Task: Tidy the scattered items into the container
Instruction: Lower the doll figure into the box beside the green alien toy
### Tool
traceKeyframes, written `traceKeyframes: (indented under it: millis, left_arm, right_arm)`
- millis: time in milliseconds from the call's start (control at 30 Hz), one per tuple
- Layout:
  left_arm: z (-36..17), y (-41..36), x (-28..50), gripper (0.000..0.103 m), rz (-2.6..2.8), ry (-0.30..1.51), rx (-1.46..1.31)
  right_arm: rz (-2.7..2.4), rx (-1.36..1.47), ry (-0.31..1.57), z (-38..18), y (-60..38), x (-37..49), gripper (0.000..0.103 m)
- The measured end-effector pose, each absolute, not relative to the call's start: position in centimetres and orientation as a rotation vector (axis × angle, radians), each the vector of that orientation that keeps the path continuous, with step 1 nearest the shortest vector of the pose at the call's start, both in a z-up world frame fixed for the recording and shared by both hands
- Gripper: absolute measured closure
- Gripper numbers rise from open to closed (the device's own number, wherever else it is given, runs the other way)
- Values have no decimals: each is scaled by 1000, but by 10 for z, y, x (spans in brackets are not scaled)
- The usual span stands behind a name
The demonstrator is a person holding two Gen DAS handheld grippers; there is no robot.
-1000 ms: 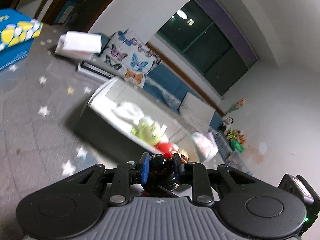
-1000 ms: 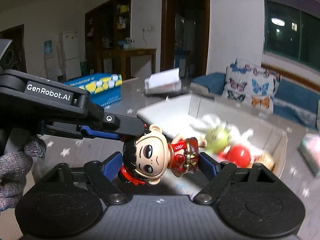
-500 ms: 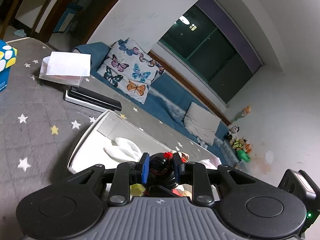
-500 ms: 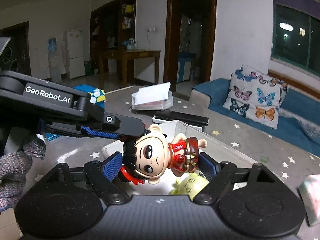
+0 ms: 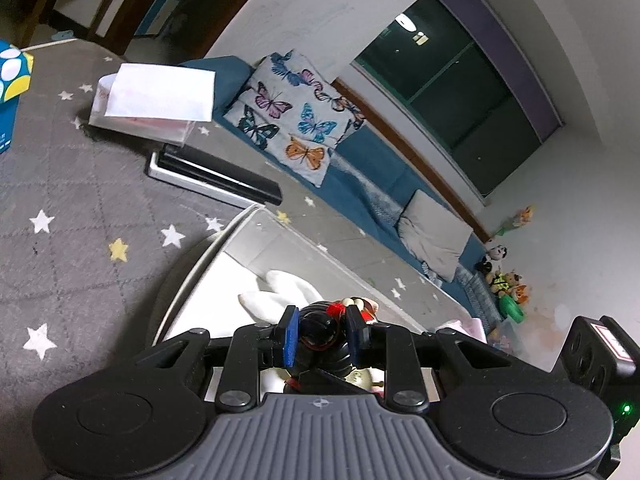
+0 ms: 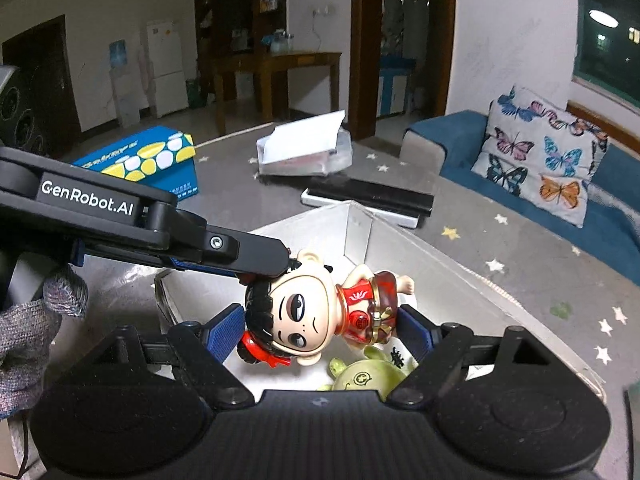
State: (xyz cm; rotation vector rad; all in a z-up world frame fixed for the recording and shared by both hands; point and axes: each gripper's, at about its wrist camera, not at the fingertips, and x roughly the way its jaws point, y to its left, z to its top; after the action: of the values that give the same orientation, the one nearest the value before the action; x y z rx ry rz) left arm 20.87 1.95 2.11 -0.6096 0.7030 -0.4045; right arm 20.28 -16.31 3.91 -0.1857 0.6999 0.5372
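A doll figurine with black hair and a red outfit hangs over the white open box. My left gripper is shut on the doll's black head; its arm reaches in from the left in the right wrist view. My right gripper stands open around the doll, its blue pads apart from it on both sides. A green toy lies in the box below. A white plush lies in the box too.
The box sits on a grey star-patterned surface. Behind it lie a black and white flat device, a clear case with white paper and a blue and yellow carton. A butterfly cushion rests on the blue sofa.
Both grippers have moved forward with the doll until it hangs over the box's inside. The doll has tilted a little. The left grip has stayed shut.
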Motion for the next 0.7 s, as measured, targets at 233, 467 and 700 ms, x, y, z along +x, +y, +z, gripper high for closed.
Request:
traceKeyframes:
  millis: [233, 467, 700]
  left_arm:
    - [16, 15, 213, 76, -375, 730, -577]
    - [13, 5, 216, 76, -353, 765, -524]
    - [7, 4, 221, 76, -336, 793, -506]
  right_arm:
    - [572, -213, 753, 31, -160, 217, 19]
    - [589, -249, 800, 23, -158, 227, 19]
    - [601, -269, 855, 15, -154, 236, 19]
